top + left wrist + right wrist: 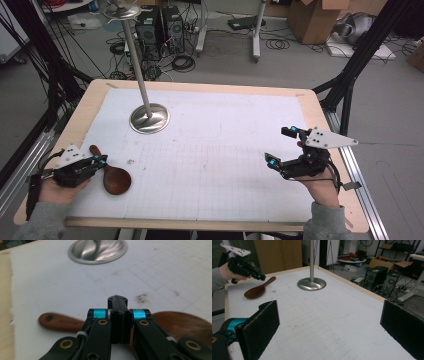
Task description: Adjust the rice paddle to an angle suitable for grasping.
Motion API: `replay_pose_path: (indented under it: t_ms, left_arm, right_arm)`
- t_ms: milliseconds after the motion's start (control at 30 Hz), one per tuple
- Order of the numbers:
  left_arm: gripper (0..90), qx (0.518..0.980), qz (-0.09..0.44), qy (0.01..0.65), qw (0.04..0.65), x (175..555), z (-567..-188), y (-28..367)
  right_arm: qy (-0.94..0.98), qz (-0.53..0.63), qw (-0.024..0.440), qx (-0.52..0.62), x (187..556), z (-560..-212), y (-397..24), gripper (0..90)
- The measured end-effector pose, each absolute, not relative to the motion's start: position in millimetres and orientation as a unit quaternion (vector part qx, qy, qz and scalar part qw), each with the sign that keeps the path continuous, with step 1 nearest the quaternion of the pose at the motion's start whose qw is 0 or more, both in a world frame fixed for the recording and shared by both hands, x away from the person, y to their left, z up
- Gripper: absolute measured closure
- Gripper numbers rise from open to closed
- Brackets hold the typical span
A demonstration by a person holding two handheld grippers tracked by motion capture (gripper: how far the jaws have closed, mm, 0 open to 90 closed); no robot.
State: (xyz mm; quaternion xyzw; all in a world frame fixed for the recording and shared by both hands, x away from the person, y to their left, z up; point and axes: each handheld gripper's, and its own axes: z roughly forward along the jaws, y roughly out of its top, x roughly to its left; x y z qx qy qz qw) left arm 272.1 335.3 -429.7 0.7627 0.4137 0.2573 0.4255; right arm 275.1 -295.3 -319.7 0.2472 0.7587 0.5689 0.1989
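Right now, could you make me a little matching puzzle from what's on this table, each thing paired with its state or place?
Things:
1. left gripper
2. right gripper
3. wooden spoon
4. metal stand

States:
A. upright, round base on the white mat
B. jaws wide apart, nothing between them
C. lying flat near the table's left edge
D. jaws shut, above the spoon's handle

Pairs: 1-D, 2-B, 3-C, 4-A

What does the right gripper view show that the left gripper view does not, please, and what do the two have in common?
Only the right gripper view: the right gripper with its padded jaws wide apart and nothing between them, the left gripper seen from outside above the spoon's handle, the stand's pole, and computer towers on the floor.

Only the left gripper view: the left gripper's jaws pressed together, seen close up, and a dark smudge on the mat.

Both: the wooden spoon, the stand's metal base and the white gridded mat.
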Motion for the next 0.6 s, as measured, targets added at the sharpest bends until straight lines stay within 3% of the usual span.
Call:
replay_pose_path:
  t_ms: [200,600]
  left_arm:
    - [89.6,0.75,0.237,0.448,0.426,274,-442,358]
    - [89.6,0.753,0.219,0.466,0.41,281,-448,359]
  right_arm:
    - [0.758,0.569,0.203,0.245,275,-320,-294,1.0]
    - [0.772,0.561,0.198,0.224,273,-319,-289,1.0]
